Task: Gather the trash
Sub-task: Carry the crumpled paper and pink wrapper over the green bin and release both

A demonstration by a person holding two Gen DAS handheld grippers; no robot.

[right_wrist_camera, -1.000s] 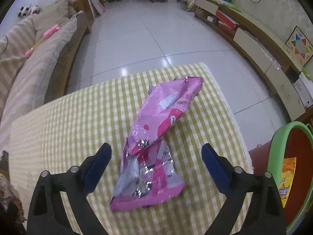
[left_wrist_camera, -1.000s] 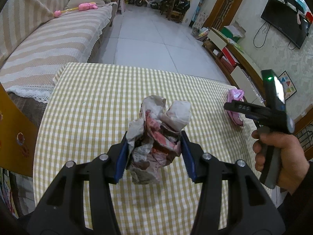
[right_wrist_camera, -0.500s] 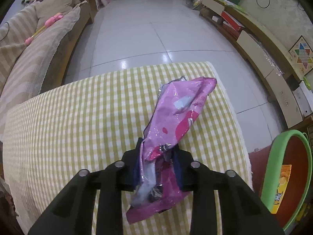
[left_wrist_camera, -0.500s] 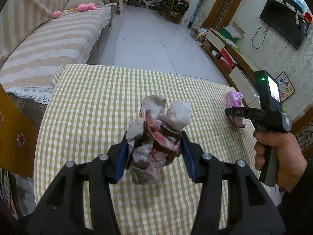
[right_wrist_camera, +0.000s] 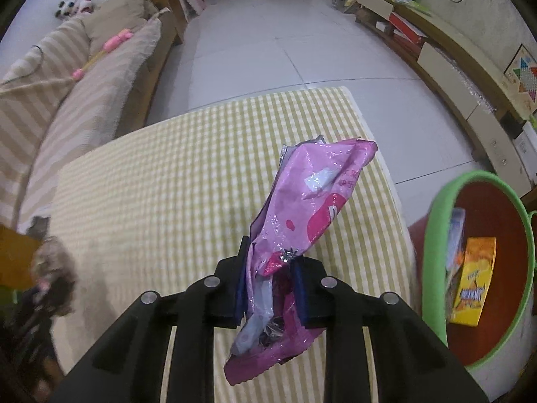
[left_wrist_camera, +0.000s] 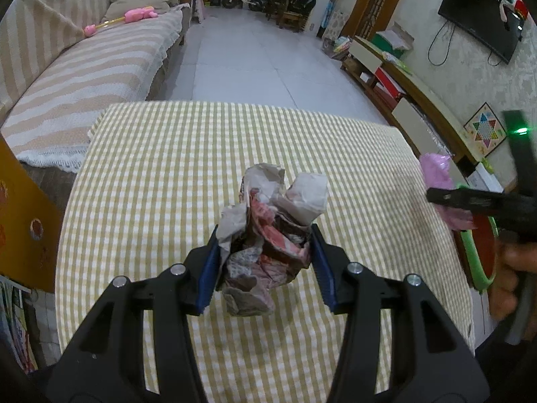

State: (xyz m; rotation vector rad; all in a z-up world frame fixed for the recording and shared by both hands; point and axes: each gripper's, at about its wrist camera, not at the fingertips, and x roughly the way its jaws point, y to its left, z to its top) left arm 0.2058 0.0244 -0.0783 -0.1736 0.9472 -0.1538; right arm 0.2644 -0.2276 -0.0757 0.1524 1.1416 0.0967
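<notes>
Trash already lies in the red round bin with the green rim (right_wrist_camera: 436, 221): an orange snack box (right_wrist_camera: 471, 285). Right gripper (right_wrist_camera: 270, 285) is clamped tight on a shiny pink foil wrapper (right_wrist_camera: 302, 208), tilted down over the checked tablecloth (right_wrist_camera: 167, 184). Left gripper (left_wrist_camera: 265, 265) pinches a crumpled paper wad (left_wrist_camera: 268, 235) above the cloth.

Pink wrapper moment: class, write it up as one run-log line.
left gripper: shut on crumpled paper | right gripper: jaws just closed, shut on pink wrapper | green-rimmed bin: beside table, holds orange packet
</notes>
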